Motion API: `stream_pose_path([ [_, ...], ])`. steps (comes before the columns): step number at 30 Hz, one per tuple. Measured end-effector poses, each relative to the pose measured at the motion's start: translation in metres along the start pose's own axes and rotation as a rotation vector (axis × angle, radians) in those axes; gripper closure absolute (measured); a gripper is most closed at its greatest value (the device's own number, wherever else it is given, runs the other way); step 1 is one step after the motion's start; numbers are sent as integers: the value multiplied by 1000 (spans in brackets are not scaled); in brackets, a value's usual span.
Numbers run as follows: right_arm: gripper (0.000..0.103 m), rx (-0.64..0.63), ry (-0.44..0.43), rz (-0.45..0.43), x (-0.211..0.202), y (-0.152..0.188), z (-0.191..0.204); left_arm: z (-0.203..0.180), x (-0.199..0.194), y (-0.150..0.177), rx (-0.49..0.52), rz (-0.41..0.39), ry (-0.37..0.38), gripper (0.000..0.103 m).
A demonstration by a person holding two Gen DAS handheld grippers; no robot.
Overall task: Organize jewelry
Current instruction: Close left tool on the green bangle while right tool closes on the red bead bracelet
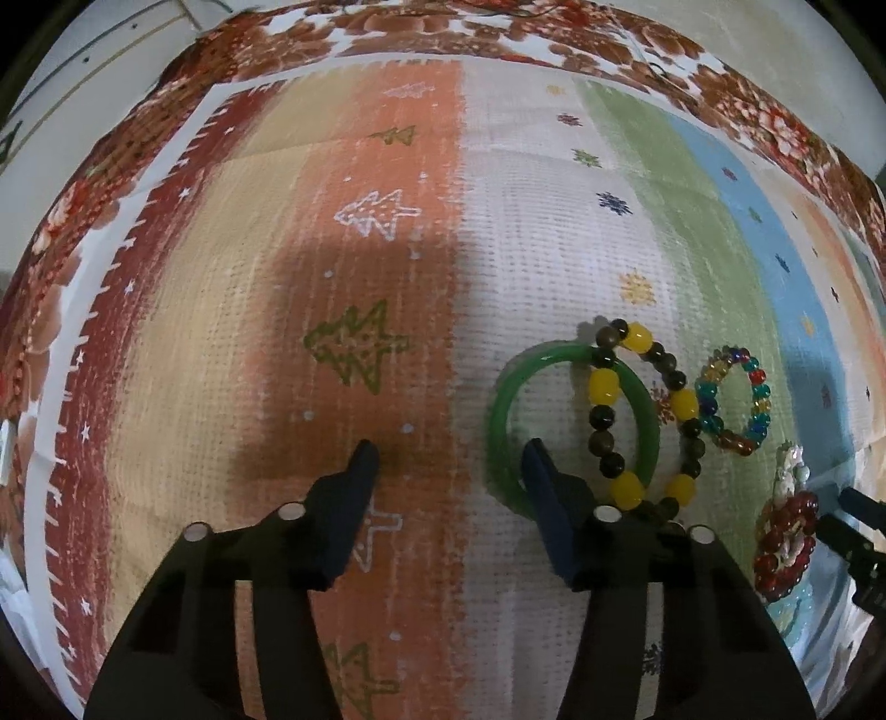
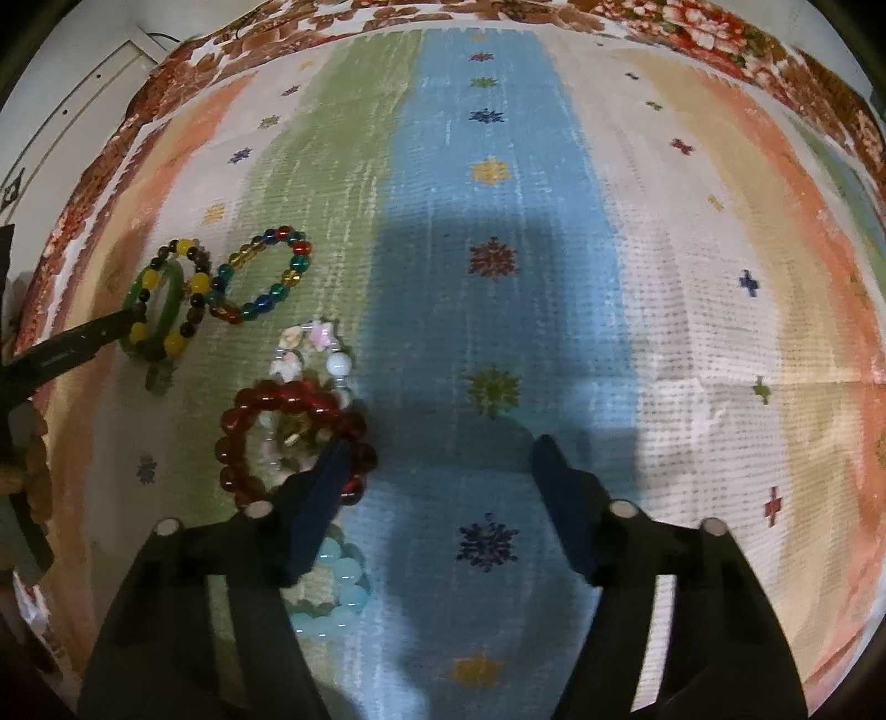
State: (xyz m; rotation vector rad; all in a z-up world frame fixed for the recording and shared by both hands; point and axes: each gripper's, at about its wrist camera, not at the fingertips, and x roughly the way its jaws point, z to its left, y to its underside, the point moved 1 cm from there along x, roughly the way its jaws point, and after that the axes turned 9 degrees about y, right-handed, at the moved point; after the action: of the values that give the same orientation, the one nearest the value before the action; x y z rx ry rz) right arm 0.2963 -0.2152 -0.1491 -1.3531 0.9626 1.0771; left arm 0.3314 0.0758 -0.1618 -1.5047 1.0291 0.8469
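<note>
Several bracelets lie on a striped mat [image 1: 387,249]. In the left wrist view a green bangle [image 1: 576,351] has a yellow-and-dark bead bracelet [image 1: 603,385] lying across it. My left gripper [image 1: 451,454] is open; its right fingertip [image 1: 534,451] sits inside the bangle's ring and its left one outside, so the bangle's left rim lies between them untouched. In the right wrist view my right gripper [image 2: 443,448] is open, its left fingertip [image 2: 338,454] over the edge of a red bead bracelet [image 2: 260,399]. Only mat lies between its fingers.
A multicoloured glass bead bracelet [image 2: 277,288] lies beside the bangle. A white-and-pink bracelet [image 2: 332,360] overlaps the red one, and a pale blue bead bracelet [image 2: 349,592] shows under the right gripper. A floral cloth [image 1: 498,33] borders the mat.
</note>
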Motion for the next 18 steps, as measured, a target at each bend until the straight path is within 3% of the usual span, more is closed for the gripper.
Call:
stream_pose_path([
  [4, 41, -11, -4, -4, 2, 0, 3, -7, 1, 2, 33, -3, -2, 67],
  [8, 55, -21, -28, -1, 2, 0, 9, -9, 2, 3, 47, -4, 7, 73],
  [10, 62, -31, -34, 1, 2, 1, 13, -10, 2, 3, 53, -1, 10, 91],
  [15, 74, -59, -39, 0, 3, 3, 22, -11, 2, 5, 61, -7, 8, 91],
  [18, 88, -59, -67, 7, 4, 3, 25, -10, 0, 5, 52, -11, 15, 94],
])
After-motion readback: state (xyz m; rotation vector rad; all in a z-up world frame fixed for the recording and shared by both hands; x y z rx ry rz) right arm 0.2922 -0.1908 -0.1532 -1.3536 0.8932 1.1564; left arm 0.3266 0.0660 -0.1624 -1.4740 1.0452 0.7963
